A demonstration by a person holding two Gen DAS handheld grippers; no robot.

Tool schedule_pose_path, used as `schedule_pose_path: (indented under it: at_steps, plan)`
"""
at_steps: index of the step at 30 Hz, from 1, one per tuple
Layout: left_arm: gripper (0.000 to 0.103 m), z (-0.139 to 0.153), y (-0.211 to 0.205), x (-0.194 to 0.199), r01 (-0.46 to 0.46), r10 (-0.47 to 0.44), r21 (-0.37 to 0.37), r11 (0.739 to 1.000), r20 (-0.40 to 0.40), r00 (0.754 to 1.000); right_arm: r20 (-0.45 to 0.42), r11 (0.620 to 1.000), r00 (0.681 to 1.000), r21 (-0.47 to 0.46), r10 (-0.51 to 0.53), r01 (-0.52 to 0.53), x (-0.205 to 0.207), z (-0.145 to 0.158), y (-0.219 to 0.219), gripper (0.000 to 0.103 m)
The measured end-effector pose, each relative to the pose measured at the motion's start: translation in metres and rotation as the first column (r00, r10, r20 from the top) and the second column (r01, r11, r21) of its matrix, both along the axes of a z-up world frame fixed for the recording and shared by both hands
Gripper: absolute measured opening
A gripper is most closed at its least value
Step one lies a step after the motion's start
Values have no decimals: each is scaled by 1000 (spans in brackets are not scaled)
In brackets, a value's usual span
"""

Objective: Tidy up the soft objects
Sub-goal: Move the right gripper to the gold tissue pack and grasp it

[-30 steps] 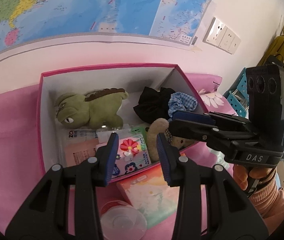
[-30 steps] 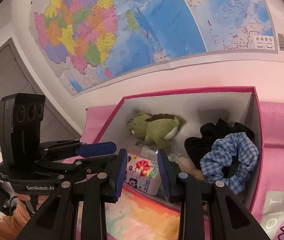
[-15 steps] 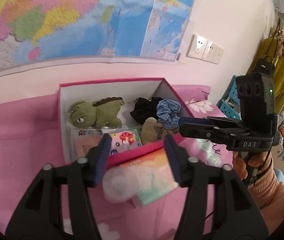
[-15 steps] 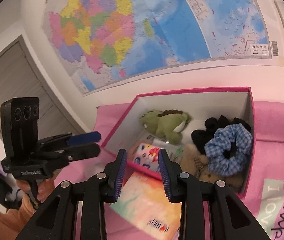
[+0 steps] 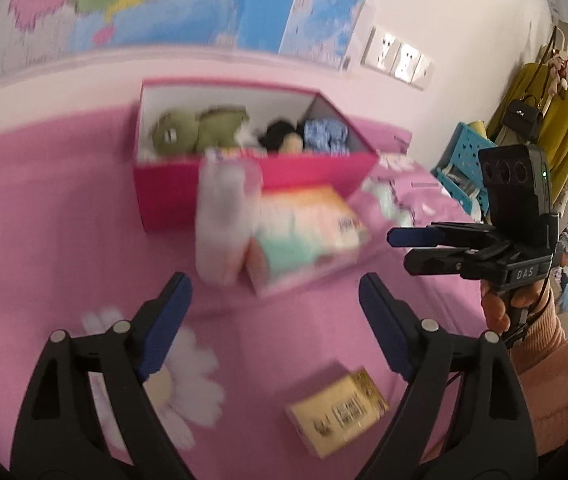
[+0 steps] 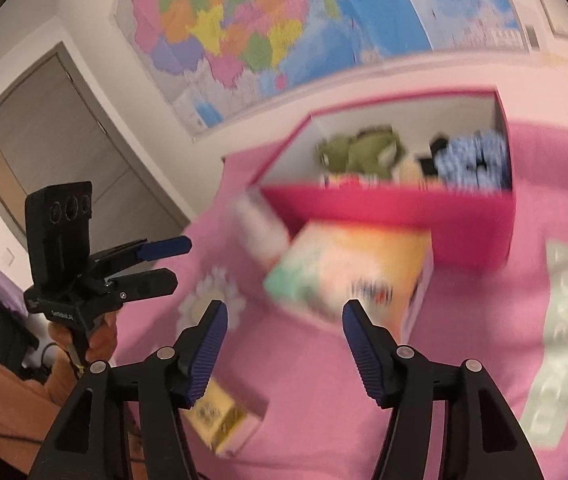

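Observation:
A pink box (image 5: 172, 196) (image 6: 464, 216) stands on the pink cloth and holds a green plush (image 5: 192, 130) (image 6: 356, 148), a black soft item (image 5: 280, 132), a blue checked scrunchie (image 5: 324, 136) (image 6: 476, 160) and a tan plush (image 5: 292, 145). My left gripper (image 5: 272, 320) is open and empty, well in front of the box. My right gripper (image 6: 284, 340) is open and empty too, in front of a colourful tissue pack (image 6: 348, 268) (image 5: 308, 232). Both views are blurred.
A clear plastic container (image 5: 224, 224) (image 6: 260, 228) lies beside the tissue pack. A small gold box (image 5: 340, 408) (image 6: 220, 420) lies near the front. A map hangs on the wall (image 6: 284, 20). A blue crate (image 5: 464, 156) stands at the right.
Both grippers have pulled back from the box and opened wide. The box now looks farther away, and the gold box has come into view.

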State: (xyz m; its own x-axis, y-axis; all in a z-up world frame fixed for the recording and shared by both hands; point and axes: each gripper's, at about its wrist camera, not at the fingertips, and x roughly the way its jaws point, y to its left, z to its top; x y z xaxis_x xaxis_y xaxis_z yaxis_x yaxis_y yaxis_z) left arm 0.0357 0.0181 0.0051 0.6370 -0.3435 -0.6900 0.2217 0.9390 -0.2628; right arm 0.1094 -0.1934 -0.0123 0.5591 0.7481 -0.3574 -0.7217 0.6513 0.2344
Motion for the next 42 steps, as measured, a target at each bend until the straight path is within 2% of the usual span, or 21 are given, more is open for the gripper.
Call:
schedule_pose_path:
  at_steps: [6, 14, 16, 18, 20, 25, 27, 31, 42]
  plan:
    - [86, -30, -9, -21, 14, -17, -35, 999, -73, 997, -94, 998, 996, -54, 5, -10, -9, -42, 5, 61]
    - [86, -54, -20, -51, 49, -62, -91, 995, -150, 987, -138, 991, 987, -94, 83, -96, -27, -64, 24, 61]
    - [79, -57, -24, -55, 60, -72, -78, 995, -166, 984, -152, 988, 983, -102, 99, -115, -28, -70, 29, 58]
    - [76, -60, -26, -56, 67, -78, -64, 996, -186, 979, -162, 986, 980, -105, 113, -131, -30, -73, 31, 53]
    - [68, -61, -28, -60, 82, -91, -54, 995, -191, 977, -170, 983, 977, -109, 127, -146, -31, -77, 36, 51]
    - [53, -67, -32, -63, 101, -112, -62, 993, -223, 968, -180, 981, 974, -110, 138, -159, -33, -80, 41, 45]
    - [51, -69, -32, -64, 104, -117, -69, 992, -231, 966, -186, 981, 973, -110, 135, -157, -31, -82, 42, 42]
    - [50, -70, -34, -61, 102, -119, -80, 992, -237, 964, -191, 984, 974, -110, 120, -143, -29, -85, 45, 33]
    - [50, -72, -41, -45, 105, -135, -135, 985, -237, 962, -187, 994, 980, -83, 62, -78, -29, -81, 25, 32]
